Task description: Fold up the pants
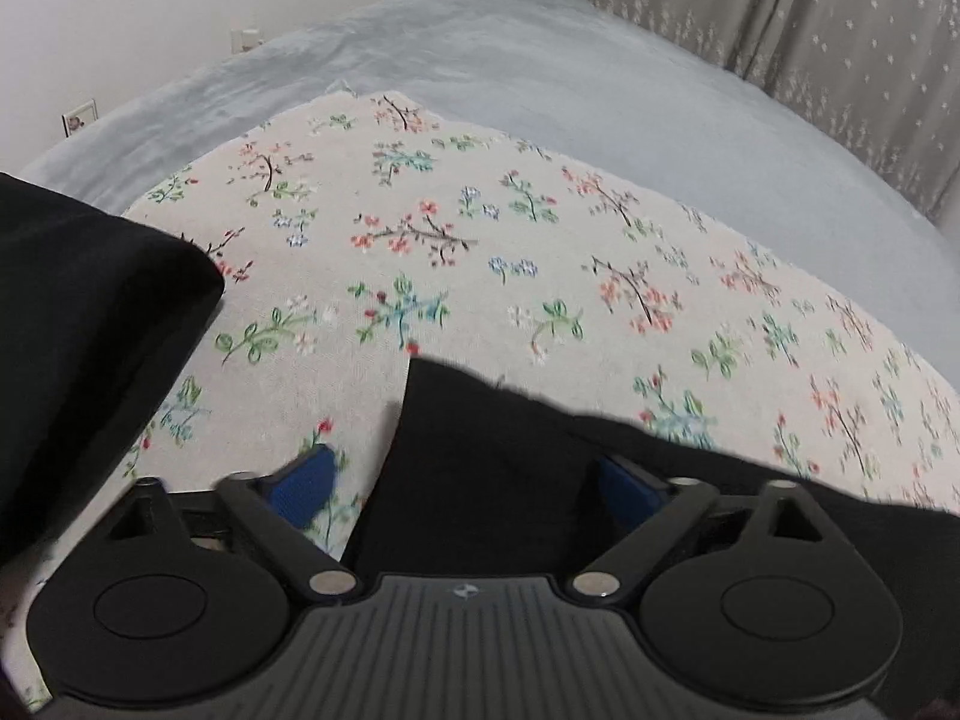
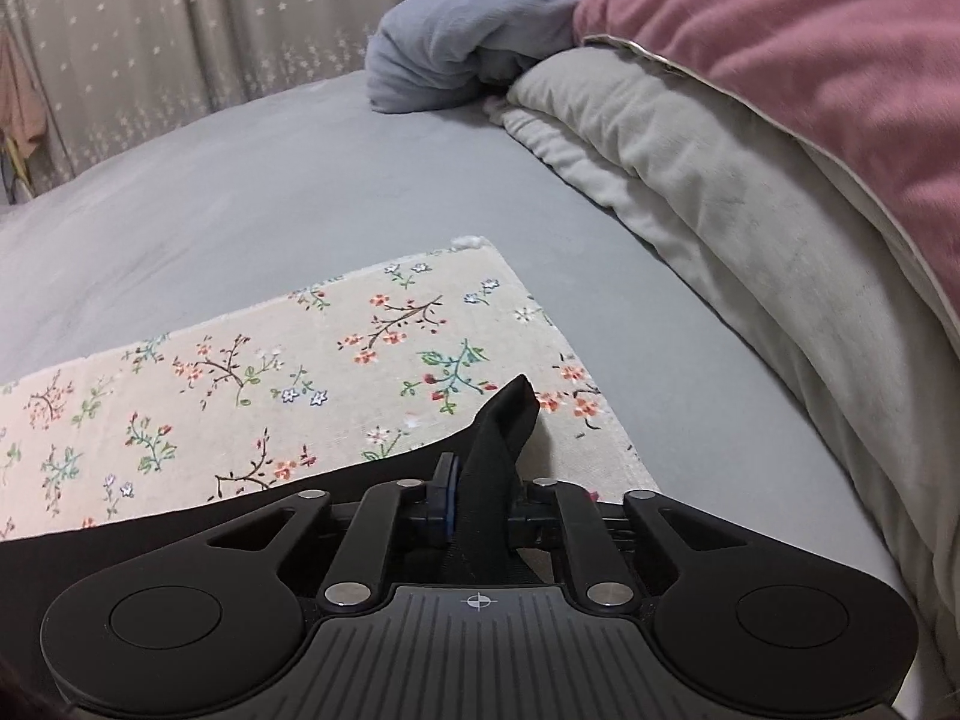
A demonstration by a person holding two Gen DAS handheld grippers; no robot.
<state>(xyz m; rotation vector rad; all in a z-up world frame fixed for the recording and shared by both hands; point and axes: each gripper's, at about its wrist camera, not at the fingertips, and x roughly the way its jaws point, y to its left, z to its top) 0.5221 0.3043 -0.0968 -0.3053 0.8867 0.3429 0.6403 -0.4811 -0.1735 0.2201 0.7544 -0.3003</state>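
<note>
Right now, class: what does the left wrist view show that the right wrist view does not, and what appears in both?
Only the left wrist view: the left gripper, its jaws apart around a corner of the black pants, a second black fold of cloth at the left, and wall sockets.

Only the right wrist view: the right gripper shut on a pinched ridge of the pants, a pink and grey duvet and a bunched blue blanket.

Both: the floral cloth, grey-blue bedsheet, starred curtain.
</note>
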